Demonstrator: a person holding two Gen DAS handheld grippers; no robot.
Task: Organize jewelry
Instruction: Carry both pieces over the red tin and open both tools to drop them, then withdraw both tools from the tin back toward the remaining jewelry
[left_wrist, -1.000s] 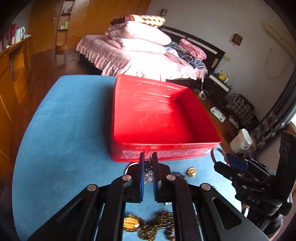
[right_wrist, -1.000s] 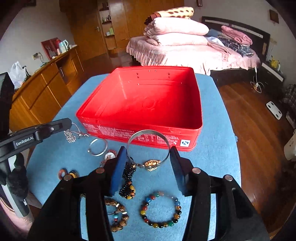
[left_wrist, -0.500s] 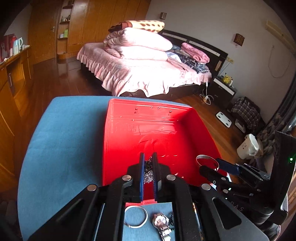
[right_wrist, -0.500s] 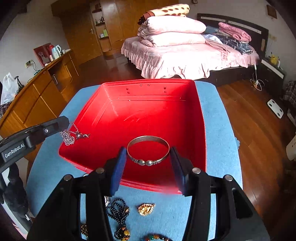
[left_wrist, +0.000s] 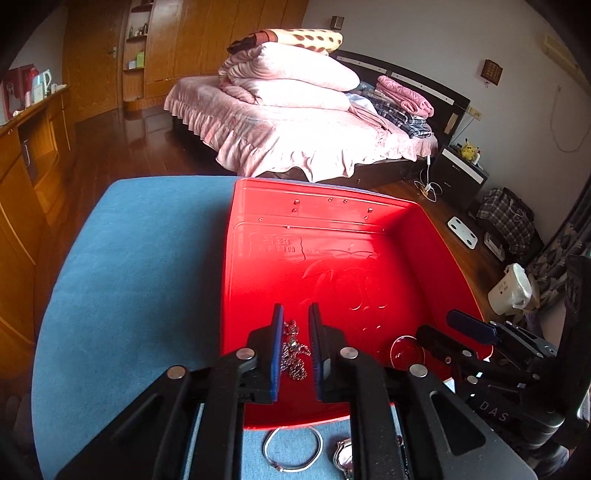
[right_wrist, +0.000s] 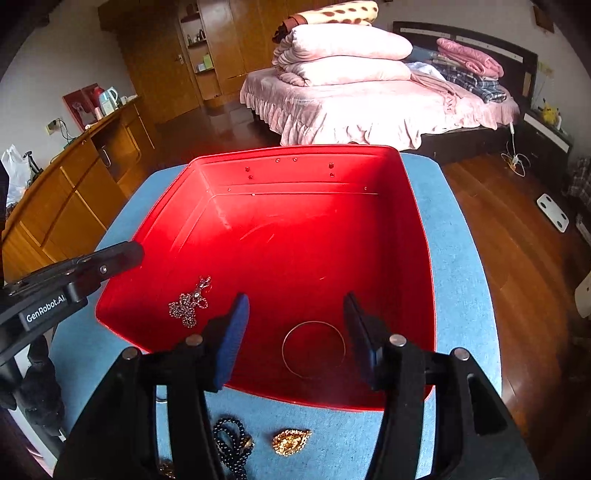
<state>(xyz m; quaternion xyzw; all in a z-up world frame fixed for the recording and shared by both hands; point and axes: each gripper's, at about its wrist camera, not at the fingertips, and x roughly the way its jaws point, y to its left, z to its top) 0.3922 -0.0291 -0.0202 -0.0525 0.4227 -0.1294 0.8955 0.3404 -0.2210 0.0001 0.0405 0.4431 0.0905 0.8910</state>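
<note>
So far: two pieces down inside the red tray (right_wrist: 413, 206), many left outside.
In tray, left side: silver chain necklace (right_wrist: 189, 304), heaped on the floor near the left wall.
In tray, front right: thin silver bangle (right_wrist: 314, 349), lying flat.
Left gripper (left_wrist: 295, 345): jaws parted, chain loose between them on the tray floor, nothing gripped.
Right gripper (right_wrist: 295, 336): spread wide, empty, hovering above the bangle.
Left to sort: second silver bangle (left_wrist: 293, 448) and a watch (left_wrist: 343, 456) on the blue cloth (left_wrist: 129, 258) just before the tray's near wall; black bead strand (right_wrist: 231, 443) and gold pendant (right_wrist: 291, 441) there too.
In the way: tray's near wall between grippers and remaining pieces; both tools crowded close, likely needing to back off one after the other.
Beyond: bed and wooden cabinets, well apart.
</note>
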